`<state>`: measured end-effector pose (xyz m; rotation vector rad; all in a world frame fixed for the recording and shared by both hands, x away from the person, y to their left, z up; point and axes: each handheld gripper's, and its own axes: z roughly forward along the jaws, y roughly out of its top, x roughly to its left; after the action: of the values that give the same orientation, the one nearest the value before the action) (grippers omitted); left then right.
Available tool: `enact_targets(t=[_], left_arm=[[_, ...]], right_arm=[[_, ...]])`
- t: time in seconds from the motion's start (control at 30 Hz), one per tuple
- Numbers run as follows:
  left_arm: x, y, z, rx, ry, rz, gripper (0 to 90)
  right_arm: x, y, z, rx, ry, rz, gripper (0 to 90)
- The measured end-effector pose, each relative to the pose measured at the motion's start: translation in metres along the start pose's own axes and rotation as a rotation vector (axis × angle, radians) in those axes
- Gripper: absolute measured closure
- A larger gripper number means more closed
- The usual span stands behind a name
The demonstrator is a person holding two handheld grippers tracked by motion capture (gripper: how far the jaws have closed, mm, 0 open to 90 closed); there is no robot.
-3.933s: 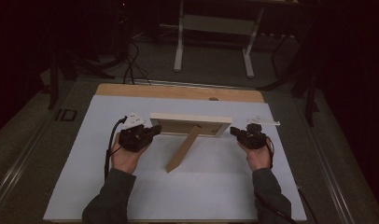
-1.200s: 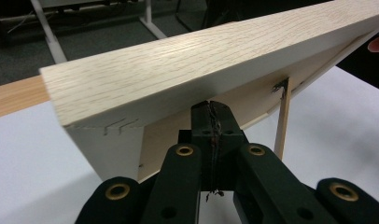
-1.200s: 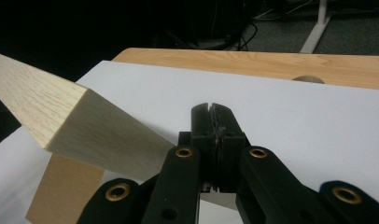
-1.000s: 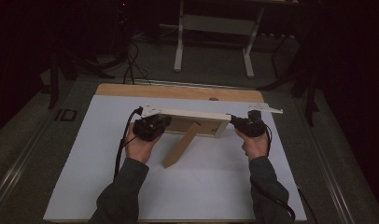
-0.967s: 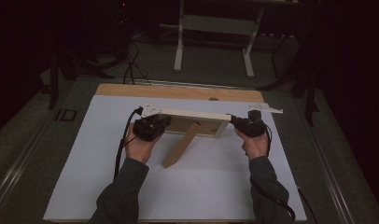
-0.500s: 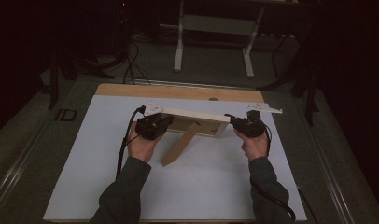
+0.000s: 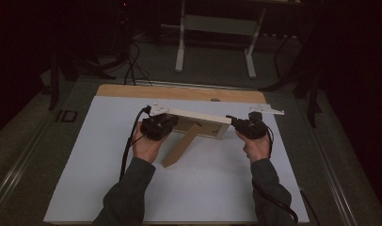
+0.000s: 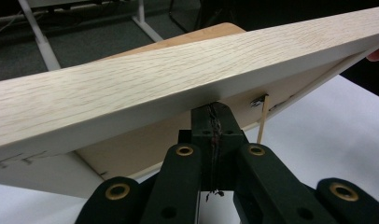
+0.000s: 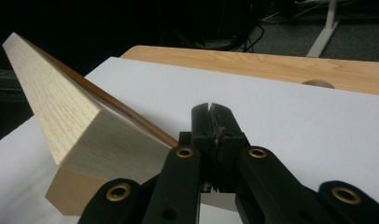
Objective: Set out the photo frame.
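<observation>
A light wooden picture frame [image 7: 198,117] stands on edge at the middle of the white mat [image 7: 85,165], propped by its back stand leg [image 7: 179,146]. My left gripper [image 7: 172,122] is at the frame's left end, jaws closed together. In the left gripper view its tips [image 8: 211,112] touch the underside of the frame [image 8: 178,74] with nothing between them. My right gripper [image 7: 234,122] is at the frame's right end. Its jaws [image 9: 211,112] are closed and empty, right beside the frame's corner [image 9: 80,135].
The mat covers a wooden tabletop [image 7: 179,92] whose far strip is bare. Beyond the table stand white desk legs [image 7: 180,37] and floor cables [image 7: 130,66] in the dark. Open mat lies in front of the frame and to both sides.
Both grippers have moved inward against the frame's ends. The frame has shifted and tilted, its left end now farther back than its right.
</observation>
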<state>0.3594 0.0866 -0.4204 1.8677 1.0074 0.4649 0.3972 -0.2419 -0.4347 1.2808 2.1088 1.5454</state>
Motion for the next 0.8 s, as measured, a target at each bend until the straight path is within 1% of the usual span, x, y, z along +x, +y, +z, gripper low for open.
enact_targets(t=[0.2,0.43,0.57,0.63,0.8], left_arm=[[-0.003,0.002,0.003,0.006,-0.013,0.003,90.0],[-0.008,0.004,0.008,0.012,-0.018,0.009,90.0],[-0.010,0.005,0.010,0.012,-0.025,0.005,90.0],[-0.012,0.005,0.011,0.017,-0.031,0.015,90.0],[-0.016,0.007,0.014,0.016,-0.036,0.016,90.0]], right_arm=[[0.001,0.000,0.000,0.007,0.006,-0.006,89.0],[0.002,0.000,-0.001,0.011,0.008,-0.013,89.0],[0.003,0.000,-0.001,0.014,0.012,-0.018,89.0],[0.004,0.000,0.000,0.018,0.015,-0.020,89.0],[0.006,0.001,0.000,0.019,0.022,-0.027,89.0]])
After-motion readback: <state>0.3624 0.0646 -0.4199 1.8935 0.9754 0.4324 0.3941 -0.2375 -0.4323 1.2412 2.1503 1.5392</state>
